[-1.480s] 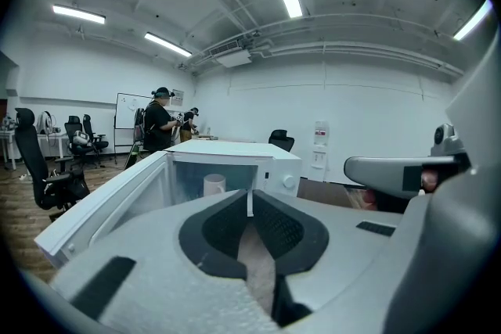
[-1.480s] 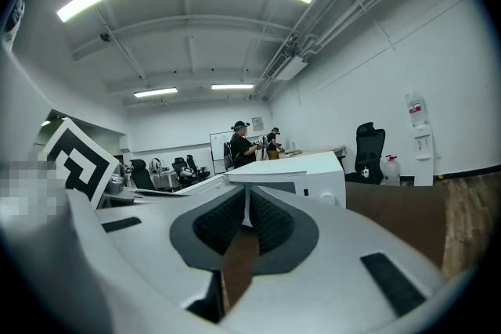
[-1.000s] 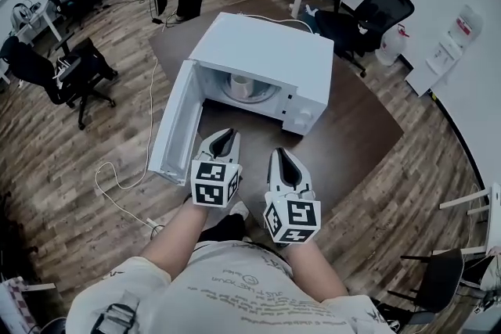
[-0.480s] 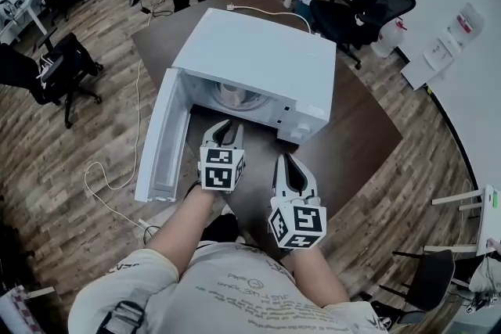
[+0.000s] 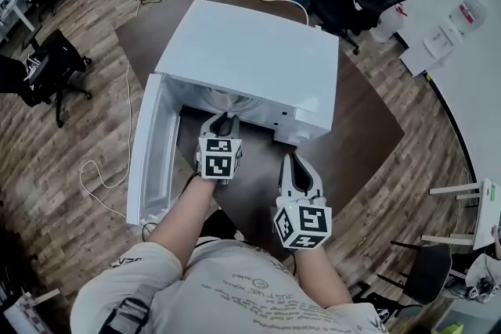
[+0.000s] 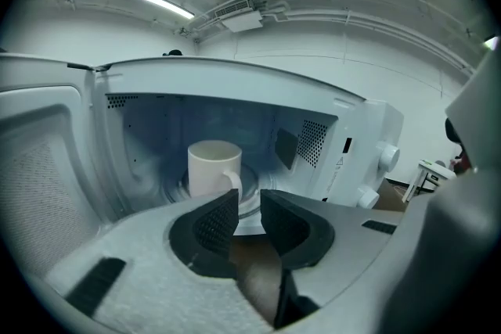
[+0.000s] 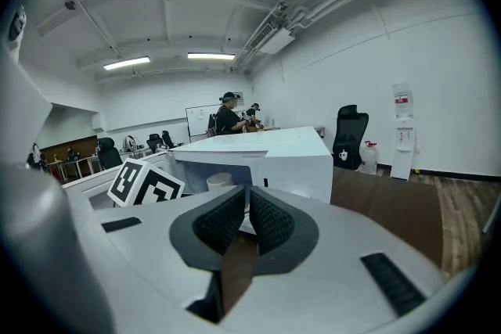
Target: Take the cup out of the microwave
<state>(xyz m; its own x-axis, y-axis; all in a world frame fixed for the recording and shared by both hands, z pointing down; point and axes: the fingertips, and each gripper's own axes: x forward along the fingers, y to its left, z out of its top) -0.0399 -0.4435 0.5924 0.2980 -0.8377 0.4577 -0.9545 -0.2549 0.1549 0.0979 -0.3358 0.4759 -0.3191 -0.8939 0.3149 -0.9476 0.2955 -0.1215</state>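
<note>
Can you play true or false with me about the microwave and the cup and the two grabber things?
1. The microwave has its door open. True.
2. The left gripper is holding the cup. False: the cup stands inside the microwave, and there is nothing between the left gripper's jaws.
3. The cup is white and has a handle. True.
4. The right gripper is reaching inside the microwave. False: it is out in front of the microwave, farther back than the left gripper.
</note>
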